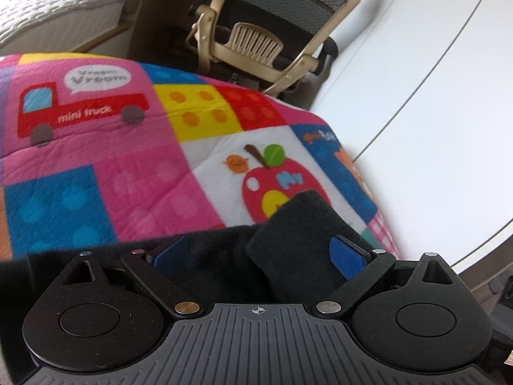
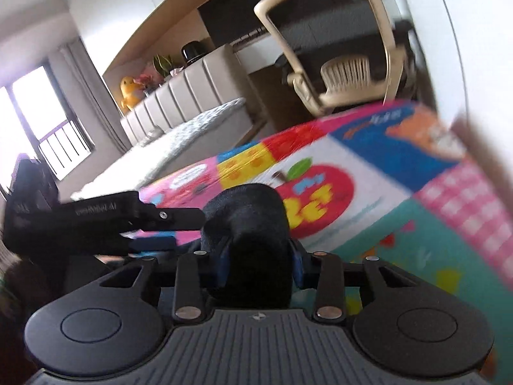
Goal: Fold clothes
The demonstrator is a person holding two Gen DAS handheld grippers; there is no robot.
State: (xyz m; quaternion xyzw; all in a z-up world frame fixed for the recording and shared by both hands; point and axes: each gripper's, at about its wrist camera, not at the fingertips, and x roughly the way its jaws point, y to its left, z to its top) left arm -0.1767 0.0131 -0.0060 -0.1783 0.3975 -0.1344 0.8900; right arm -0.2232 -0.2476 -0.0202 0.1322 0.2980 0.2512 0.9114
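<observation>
Two grippers work over one black garment (image 1: pixel 288 224) on a bright patchwork quilt (image 1: pixel 112 166). Nearest in the left wrist view, the left gripper (image 1: pixel 259 253) has its jaws spread wide, one blue pad (image 1: pixel 170 253) at about 9 o'clock of the cloth and the other at 3 o'clock. A folded flap of the black garment lies between them and leans against the right-hand pad, while the left-hand pad stands clear of it, so nothing is pinched.

Nearest in the right wrist view, the right gripper (image 2: pixel 259 263) has its jaws drawn in on a rounded bunch of the same black garment (image 2: pixel 250 224), the blue pads pressing its two sides. At 9 o'clock of that bunch the left gripper (image 2: pixel 105 218) shows from the side as a dark, blurred bar, just beside the cloth.

Beyond the garment, the quilt shows a red apple patch (image 1: pixel 272 179) at 12 o'clock of the cloth, yellow and red dotted squares farther on, and a red mini truck (image 1: pixel 73 109) toward 10 o'clock.

Farther still, past the quilt's far edge, stands a beige office chair (image 1: pixel 266 29) at 12 o'clock, a bed with a white cover (image 1: pixel 54 9) at 10 o'clock, and a white wall panel (image 1: pixel 433 96) at 2 o'clock. In the right wrist view a yellow plush toy (image 2: pixel 128 93) sits behind the bed's padded headboard (image 2: pixel 186 93), near a bright window (image 2: pixel 32 118).
</observation>
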